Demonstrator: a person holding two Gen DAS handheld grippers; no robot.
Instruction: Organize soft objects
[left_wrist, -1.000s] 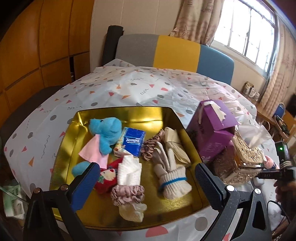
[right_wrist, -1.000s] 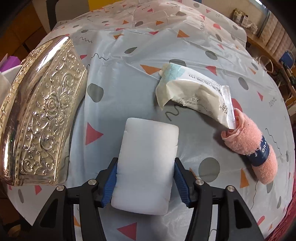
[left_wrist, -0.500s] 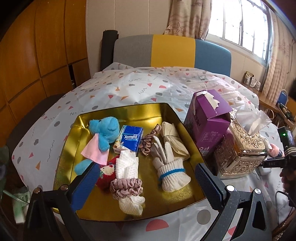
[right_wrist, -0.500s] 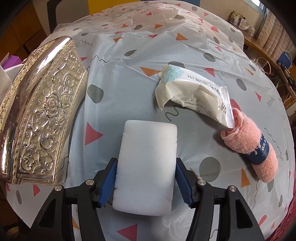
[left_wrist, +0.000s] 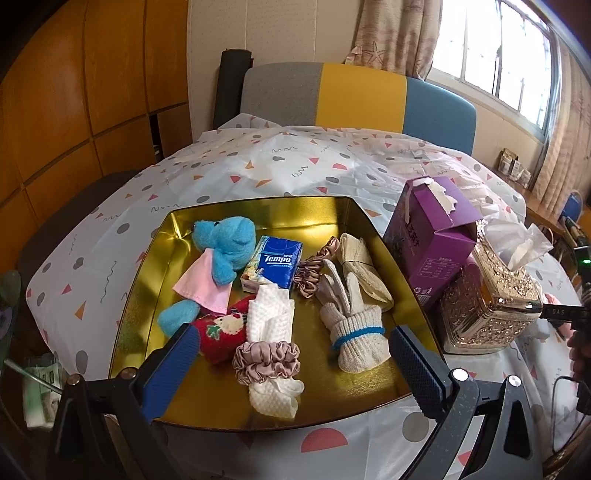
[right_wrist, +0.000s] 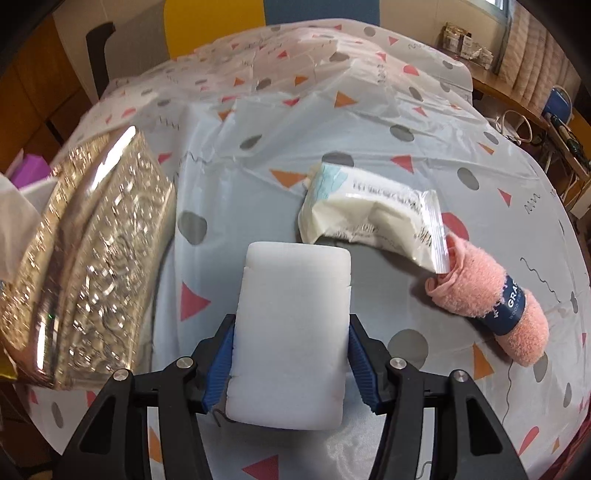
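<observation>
While the right gripper (right_wrist: 291, 363) keeps its jaws pressed on the long sides of the white foam sponge (right_wrist: 293, 332), the block's near half sits between the blue pads and the rest juts out ahead of them. Judging by its look, the sponge is light and squashy; it should dent under pressure instead of slipping, so a grip across the middle of its narrow width, as now, seems the safe place to hold it.

Ahead of these jaws and to their right lie a crumpled wipes packet (right_wrist: 373, 221) and a rolled pink towel (right_wrist: 487, 295) with a dark band, touching each other on the patterned desk (right_wrist: 258, 184). To the left of the jaws stands the embossed metal tissue box (right_wrist: 92, 258).

The left gripper (left_wrist: 291, 363) hangs with its jaws wide and nothing between them, above the near edge of the gold tray (left_wrist: 314, 210). Beyond them lie a blue plush toy (left_wrist: 225, 247), a Tempo tissue pack (left_wrist: 275, 264), satin scrunchies (left_wrist: 266, 360), a knitted glove (left_wrist: 354, 325) and a waffle cloth (left_wrist: 269, 317). A purple carton (left_wrist: 428, 243) stands to the right, outside the tray.

Compared with a second ago, the sponge appears lifted off the desk, a shadow now showing beneath it, and the tissue box is motion-blurred. The left view has pulled back and risen slightly.
</observation>
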